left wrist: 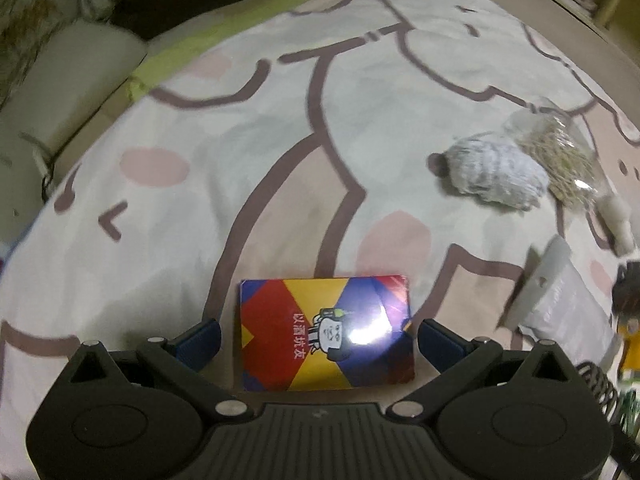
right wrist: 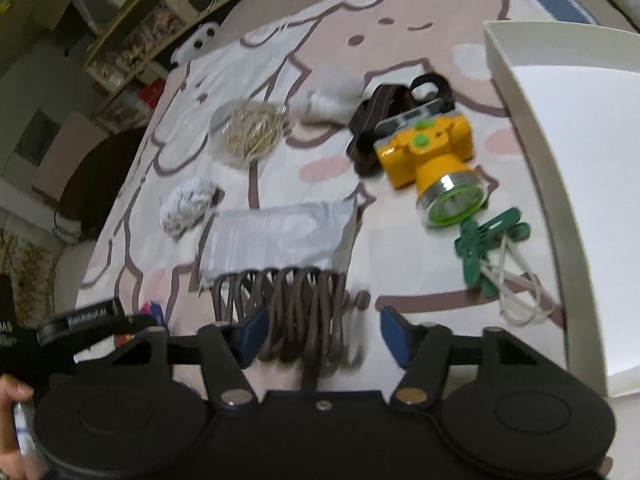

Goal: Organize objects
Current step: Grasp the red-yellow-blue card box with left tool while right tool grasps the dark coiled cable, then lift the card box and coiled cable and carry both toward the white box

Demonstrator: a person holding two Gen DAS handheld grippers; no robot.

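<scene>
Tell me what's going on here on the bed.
A person is tidying small items on a bedspread, a gripper in each hand. The left gripper hangs over a colourful card box, jaws open either side, not gripping. The right gripper straddles a brown coiled clip, jaws apart. A headlamp, green pegs and a white box lie nearby.

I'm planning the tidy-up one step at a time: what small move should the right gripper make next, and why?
Probably close the right gripper the rest of the way on the brown coiled clip. Its left pad looks to be at the coils, while a gap remains at the right pad. The white box stands open just to the right, a likely place for it.
</scene>
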